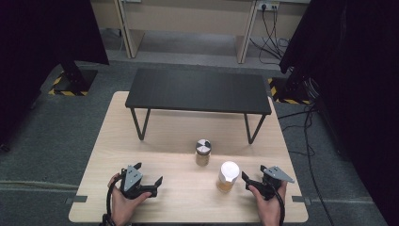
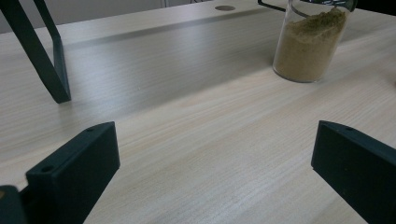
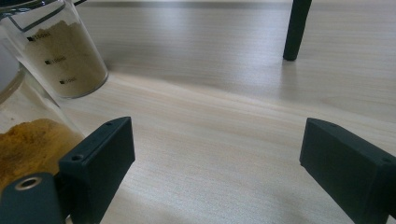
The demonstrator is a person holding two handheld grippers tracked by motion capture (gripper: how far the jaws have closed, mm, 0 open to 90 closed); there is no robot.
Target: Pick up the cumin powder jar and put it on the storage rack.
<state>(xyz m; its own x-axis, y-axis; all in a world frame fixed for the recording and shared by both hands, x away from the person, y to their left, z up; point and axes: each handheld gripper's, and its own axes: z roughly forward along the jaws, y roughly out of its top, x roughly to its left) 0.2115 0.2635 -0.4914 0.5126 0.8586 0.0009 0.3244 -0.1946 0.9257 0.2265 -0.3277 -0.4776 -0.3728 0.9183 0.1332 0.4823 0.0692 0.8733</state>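
Where right tool (image 1: 252, 182) waits, jar (image 1: 227, 177) adjoins.

The small stand (image 1: 197, 90) sits on the far half of the desk (image 1: 117, 141), its legs resting on the desk surface; before the stand, toward the person, stands the jar with the metal lid (image 1: 203, 152), near the stand's right front leg; before that jar and slightly to its right stands the jar with the plain lid (image 1: 228, 176), just apart from it; the right claw (image 1: 249, 181) lies on the desk just right of this nearer jar, jaws apart with nothing between them; the left claw (image 1: 150, 184) rests well left of both jars, before the stand's left front leg, jaws apart likewise.
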